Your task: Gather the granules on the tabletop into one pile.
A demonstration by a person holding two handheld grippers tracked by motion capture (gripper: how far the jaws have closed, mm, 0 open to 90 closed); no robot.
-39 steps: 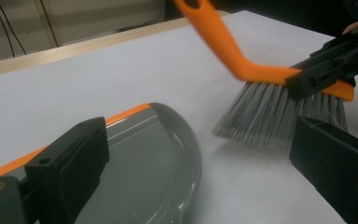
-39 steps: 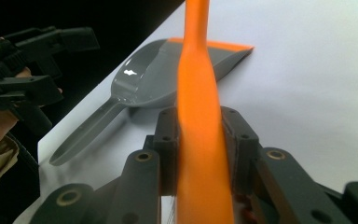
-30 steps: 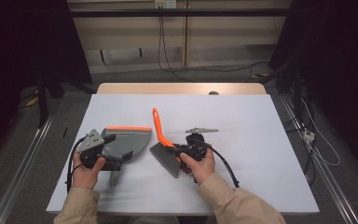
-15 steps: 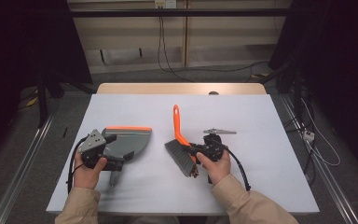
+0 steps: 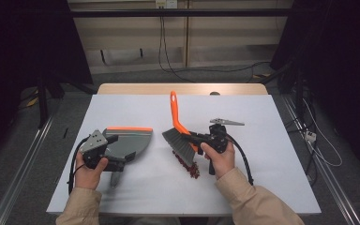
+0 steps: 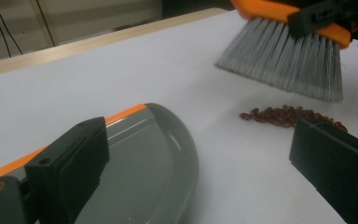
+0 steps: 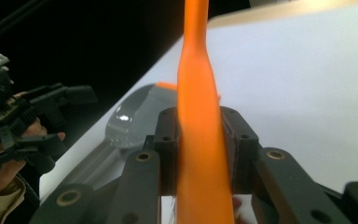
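A brush with an orange handle (image 5: 174, 108) (image 7: 196, 93) and grey bristles (image 5: 177, 142) (image 6: 286, 60) hangs just above the white table (image 5: 272, 154). My right gripper (image 5: 194, 138) (image 7: 200, 154) is shut on the handle near the brush head. Under and in front of the bristles lies a small heap of red beans (image 5: 191, 165) (image 6: 289, 115). A grey dustpan with an orange lip (image 5: 129, 140) (image 6: 140, 163) lies flat on the left. My left gripper (image 5: 117, 150) (image 6: 200, 140) rests over its near side. The jaws stand wide open, one above the pan, the other over the bare table.
The table's wooden far edge (image 5: 183, 88) borders a dark room with cables (image 5: 168, 51) on the floor behind. Floor rails (image 5: 23, 178) run along both sides. Free white surface lies to the right of my right hand and along the far half.
My right hand has carried the brush to the right and lifted it, swinging the handle more upright. The red beans now show below the bristles. The left hand and dustpan stayed put.
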